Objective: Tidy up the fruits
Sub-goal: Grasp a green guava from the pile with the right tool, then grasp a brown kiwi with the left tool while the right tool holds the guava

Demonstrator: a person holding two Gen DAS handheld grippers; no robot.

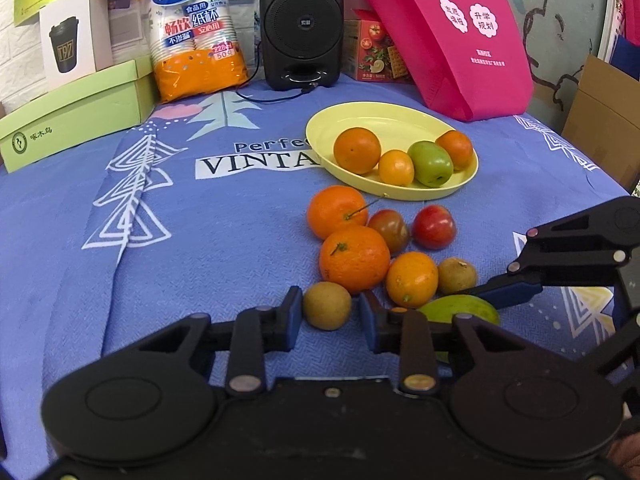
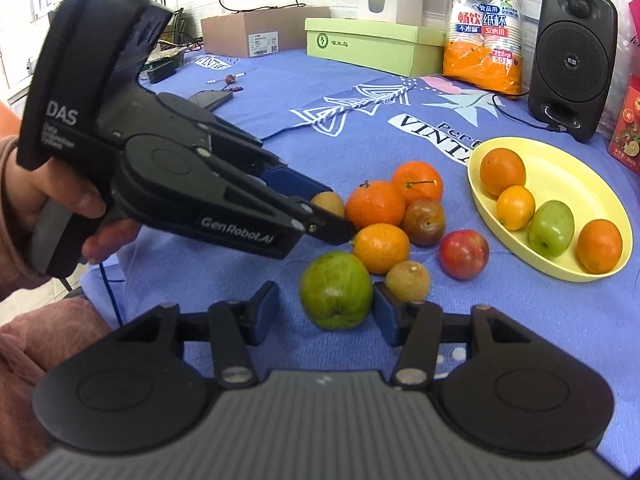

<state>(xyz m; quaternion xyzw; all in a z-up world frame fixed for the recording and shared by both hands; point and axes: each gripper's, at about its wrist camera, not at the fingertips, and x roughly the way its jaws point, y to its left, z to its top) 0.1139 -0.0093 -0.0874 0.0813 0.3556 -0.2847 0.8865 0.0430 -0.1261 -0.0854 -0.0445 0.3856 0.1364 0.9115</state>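
Fruits, brown fruit (image 1: 327,306) between spread left tool (image 1: 330,314), green fruit (image 2: 336,295) between spread right tool (image 2: 326,310), left-hidden there.

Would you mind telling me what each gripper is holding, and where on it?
Nothing yet. The left gripper is open around a brown fruit; the right gripper is open around the green fruit.

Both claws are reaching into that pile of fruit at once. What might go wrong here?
The left gripper brackets a small brown fruit that sits against a big orange; closing may nudge the pile and set round fruit rolling. The right gripper is open around the green fruit, close beside the left one, so the two might bump.
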